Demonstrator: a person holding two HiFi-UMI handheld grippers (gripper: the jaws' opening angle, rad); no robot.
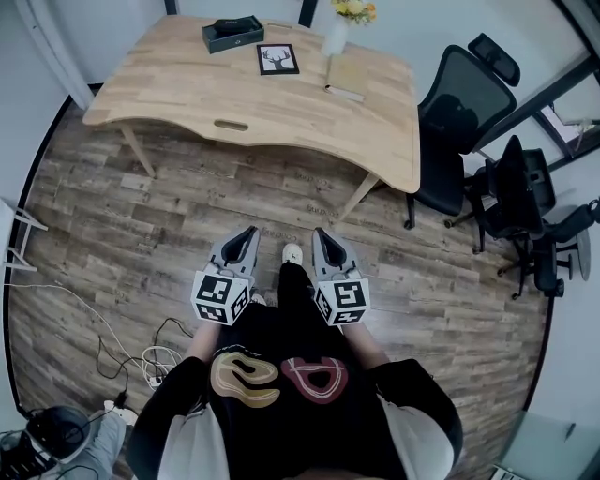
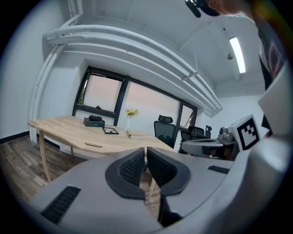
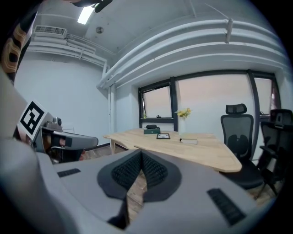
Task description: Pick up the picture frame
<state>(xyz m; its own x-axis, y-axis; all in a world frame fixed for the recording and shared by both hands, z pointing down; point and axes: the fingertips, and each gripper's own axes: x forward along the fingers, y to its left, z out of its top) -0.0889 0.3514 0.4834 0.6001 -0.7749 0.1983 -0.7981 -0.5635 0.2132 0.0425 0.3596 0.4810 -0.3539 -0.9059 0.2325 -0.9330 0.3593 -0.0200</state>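
Box (image 1: 232, 34), dark, is sitting at the far edge of the table (image 1: 281, 122), holding a black object. A vase (image 1: 335, 37) is holding yellow flowers (image 1: 354, 9). The picture frame (image 1: 278, 59) is lying flat between them, well ahead of me. I am holding my left gripper (image 1: 247, 233) and right gripper (image 1: 321, 233) closed and empty over the floor.

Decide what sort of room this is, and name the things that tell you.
Probably an office or meeting room: a large wooden table, black swivel office chairs beside it, and a row of windows.
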